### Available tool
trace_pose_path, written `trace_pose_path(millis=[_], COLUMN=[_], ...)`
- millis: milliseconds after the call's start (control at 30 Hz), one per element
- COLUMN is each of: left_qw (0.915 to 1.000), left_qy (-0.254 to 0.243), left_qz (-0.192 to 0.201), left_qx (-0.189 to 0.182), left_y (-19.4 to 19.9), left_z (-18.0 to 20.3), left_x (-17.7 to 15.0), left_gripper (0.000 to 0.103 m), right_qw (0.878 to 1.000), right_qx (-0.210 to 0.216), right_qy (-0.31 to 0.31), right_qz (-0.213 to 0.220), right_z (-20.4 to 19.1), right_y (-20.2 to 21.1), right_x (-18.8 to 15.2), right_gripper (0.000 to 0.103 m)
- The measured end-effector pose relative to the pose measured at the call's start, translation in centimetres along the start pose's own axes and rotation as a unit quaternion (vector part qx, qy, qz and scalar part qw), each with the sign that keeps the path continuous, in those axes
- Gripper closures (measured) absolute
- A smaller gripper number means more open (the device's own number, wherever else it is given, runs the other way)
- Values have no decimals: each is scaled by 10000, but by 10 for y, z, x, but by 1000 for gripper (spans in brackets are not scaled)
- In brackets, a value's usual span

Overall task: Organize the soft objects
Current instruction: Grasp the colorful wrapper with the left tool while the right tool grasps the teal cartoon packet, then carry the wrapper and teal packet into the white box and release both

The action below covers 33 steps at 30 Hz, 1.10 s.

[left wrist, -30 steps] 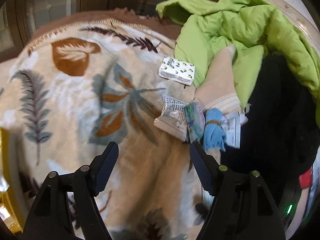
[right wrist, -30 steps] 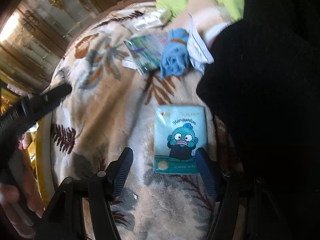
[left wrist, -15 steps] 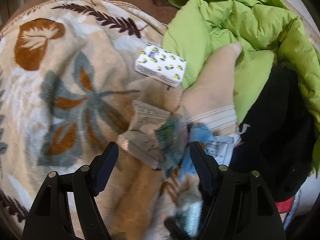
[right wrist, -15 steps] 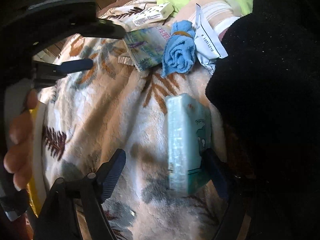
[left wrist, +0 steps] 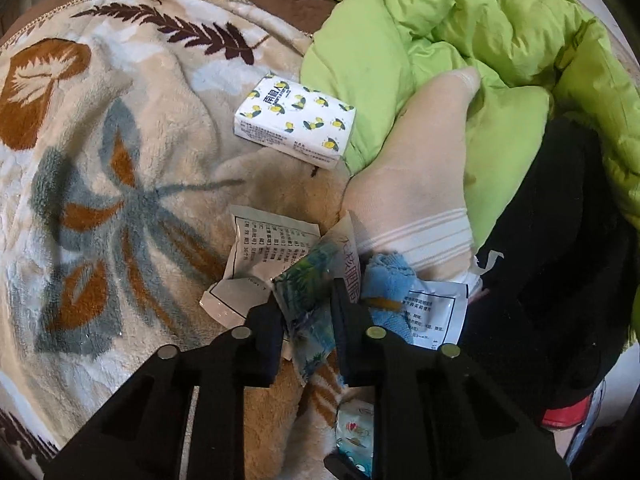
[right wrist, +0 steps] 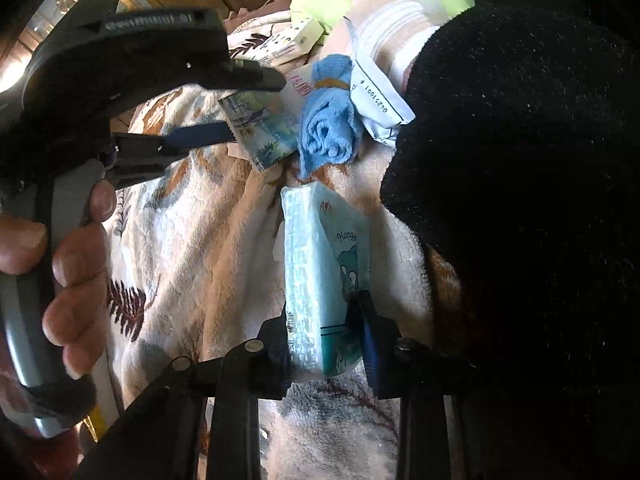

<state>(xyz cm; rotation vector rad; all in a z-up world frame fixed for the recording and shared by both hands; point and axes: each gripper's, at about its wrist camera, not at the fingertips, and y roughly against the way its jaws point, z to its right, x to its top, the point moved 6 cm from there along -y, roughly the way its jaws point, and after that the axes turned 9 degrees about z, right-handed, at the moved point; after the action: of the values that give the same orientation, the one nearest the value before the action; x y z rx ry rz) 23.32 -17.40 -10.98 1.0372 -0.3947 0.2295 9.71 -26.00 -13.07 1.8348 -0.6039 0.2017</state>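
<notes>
A leaf-patterned fleece blanket [left wrist: 120, 184] covered the bed under my work. On it lay a lemon-print tissue pack [left wrist: 295, 121], a white printed sachet [left wrist: 260, 256], a rolled blue cloth [left wrist: 386, 284], a beige sock [left wrist: 420, 184], a green quilt [left wrist: 460, 40] and a black fleece [left wrist: 560, 260].

Green-blue packet [left wrist: 308, 300] partly hidden betw. left gripper [left wrist: 306, 320] fingers. Light blue tissue pack [left wrist: 356, 440] mostly hidden behind it. Black garment [right wrist: 520, 160] cut off at frame edge.
</notes>
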Motion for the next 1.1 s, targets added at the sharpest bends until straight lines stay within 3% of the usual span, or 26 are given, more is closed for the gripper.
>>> trace_pose_path(millis=[233,733,833,1100], left_qw=[9997,9987,9975,9939], left_qy=[-89,173,199,511], left_qz=[213,478,643,914], left_qx=[-27,8,234,333], left_y=[23,80,99,142], left_z=[-6,-40,-52,-87], left_x=[-9,-25,-27,-39], left_gripper=[94,96,98,98], right_qw=[9997,9971,9961,9918], right_qx=[231,735,837,1183], right_qy=[-22,124,189,468], right_qz=[-32,160,205,124], right_z=[0,-19,-32,-78], right_y=[5,43,47,42], right_x=[5,3,2,-5], right_gripper=[91,91,91,91])
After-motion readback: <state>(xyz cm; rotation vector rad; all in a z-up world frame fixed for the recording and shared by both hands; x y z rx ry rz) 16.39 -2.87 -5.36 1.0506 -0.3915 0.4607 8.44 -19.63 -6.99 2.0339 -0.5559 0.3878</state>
